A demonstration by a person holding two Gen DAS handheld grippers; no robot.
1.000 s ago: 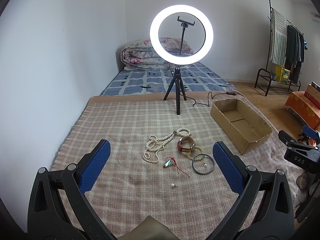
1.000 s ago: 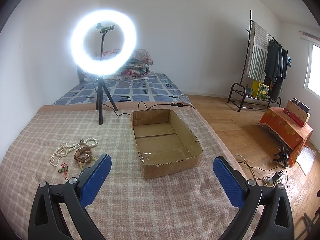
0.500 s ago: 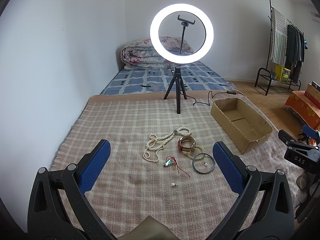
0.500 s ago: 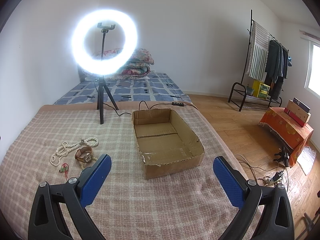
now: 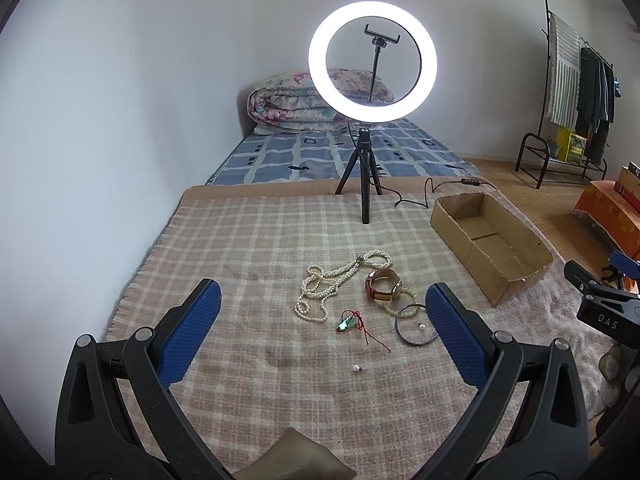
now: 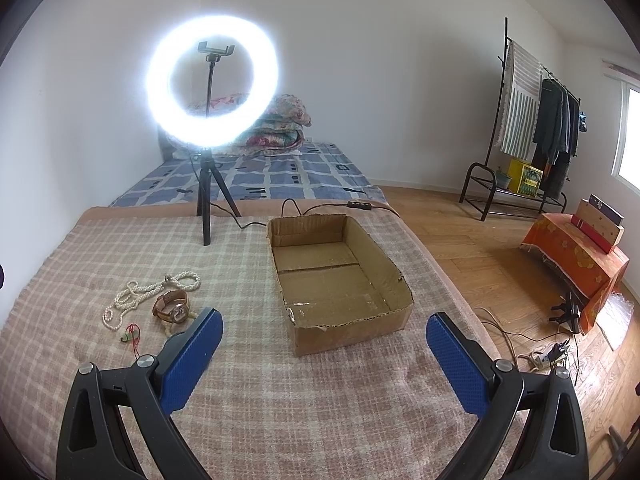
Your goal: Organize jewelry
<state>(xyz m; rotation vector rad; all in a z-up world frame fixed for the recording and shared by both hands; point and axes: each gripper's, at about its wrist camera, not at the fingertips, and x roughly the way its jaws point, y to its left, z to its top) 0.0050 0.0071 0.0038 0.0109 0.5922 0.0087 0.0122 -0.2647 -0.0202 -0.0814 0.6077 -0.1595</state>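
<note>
Jewelry lies on the plaid blanket (image 5: 248, 248): a white pearl necklace (image 5: 328, 284), a brown-strap watch (image 5: 383, 285), a bead bracelet (image 5: 404, 309), a dark bangle (image 5: 414, 325), a green pendant on red cord (image 5: 352, 323) and a loose pearl (image 5: 355, 368). An empty cardboard box (image 6: 336, 280) stands to their right. My left gripper (image 5: 320, 332) is open above the jewelry, nearer me. My right gripper (image 6: 324, 356) is open in front of the box; necklace (image 6: 136, 296) and watch (image 6: 172, 307) lie to its left.
A lit ring light on a tripod (image 5: 366, 168) stands at the blanket's far edge, its cable (image 6: 320, 208) running behind the box. A bed with folded quilt (image 5: 296, 108) is beyond. A clothes rack (image 6: 532, 128) and orange-covered stand (image 6: 576, 256) are at right.
Both views have shifted slightly, with the jewelry and box a little farther away than a second ago. Nothing on the blanket has moved. Both grippers stay open.
</note>
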